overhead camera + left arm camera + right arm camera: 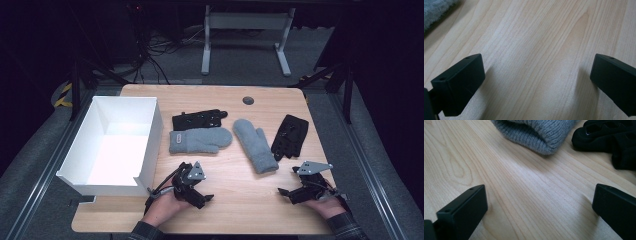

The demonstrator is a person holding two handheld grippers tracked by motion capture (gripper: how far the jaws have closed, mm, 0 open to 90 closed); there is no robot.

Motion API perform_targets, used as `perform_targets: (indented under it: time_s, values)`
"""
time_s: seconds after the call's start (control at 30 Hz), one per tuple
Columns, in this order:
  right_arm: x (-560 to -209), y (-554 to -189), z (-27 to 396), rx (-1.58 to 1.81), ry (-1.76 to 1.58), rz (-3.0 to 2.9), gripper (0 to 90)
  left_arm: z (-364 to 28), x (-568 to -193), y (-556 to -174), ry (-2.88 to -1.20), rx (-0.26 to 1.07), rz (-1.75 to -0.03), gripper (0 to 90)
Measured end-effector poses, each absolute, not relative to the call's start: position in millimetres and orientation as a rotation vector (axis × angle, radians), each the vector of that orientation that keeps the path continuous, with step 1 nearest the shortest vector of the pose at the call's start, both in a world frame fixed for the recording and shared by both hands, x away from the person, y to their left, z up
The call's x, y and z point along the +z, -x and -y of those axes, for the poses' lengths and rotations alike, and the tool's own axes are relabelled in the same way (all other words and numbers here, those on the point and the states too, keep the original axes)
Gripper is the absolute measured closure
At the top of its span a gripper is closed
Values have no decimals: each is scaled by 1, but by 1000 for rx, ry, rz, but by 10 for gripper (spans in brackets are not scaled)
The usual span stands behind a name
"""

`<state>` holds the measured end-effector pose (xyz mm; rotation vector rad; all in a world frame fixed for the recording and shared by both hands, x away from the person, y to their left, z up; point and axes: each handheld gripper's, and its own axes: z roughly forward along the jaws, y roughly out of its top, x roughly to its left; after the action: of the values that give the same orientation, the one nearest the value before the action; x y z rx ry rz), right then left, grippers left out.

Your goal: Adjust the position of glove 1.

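Four gloves lie in a row across the middle of the wooden table point(230, 210): a black glove point(199, 119) with a grey mitten point(200, 141) just in front of it, a second grey mitten point(255, 142), and a second black glove point(290, 135) at the right. My left gripper point(197, 192) rests low near the front edge, in front of the left mitten, open over bare wood point(537, 75). My right gripper point(290, 185) sits in front of the right pair, also open and empty point(540, 202). Ahead of it lie the mitten's cuff point(536, 132) and the black glove point(609, 137).
An open white box point(145, 150) stands at the table's left side, overhanging the left edge a little. A round dark grommet point(248, 100) sits near the far edge. A corner of grey mitten point(436, 10) shows at the upper left of the left gripper view.
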<state>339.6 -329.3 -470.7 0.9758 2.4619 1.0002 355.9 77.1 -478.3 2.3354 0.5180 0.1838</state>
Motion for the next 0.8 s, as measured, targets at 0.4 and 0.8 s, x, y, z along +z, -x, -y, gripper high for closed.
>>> perform_targets:
  time_s: [0.4,0.8]
  values:
    - [-447,-348,329,1103,-969,-2451,456,-77,-478,-356,-2334,183,-518,1]
    - [-426,-386,310,1187,-914,-2470,900,-77,-478,-356,-2335,187,-520,1]
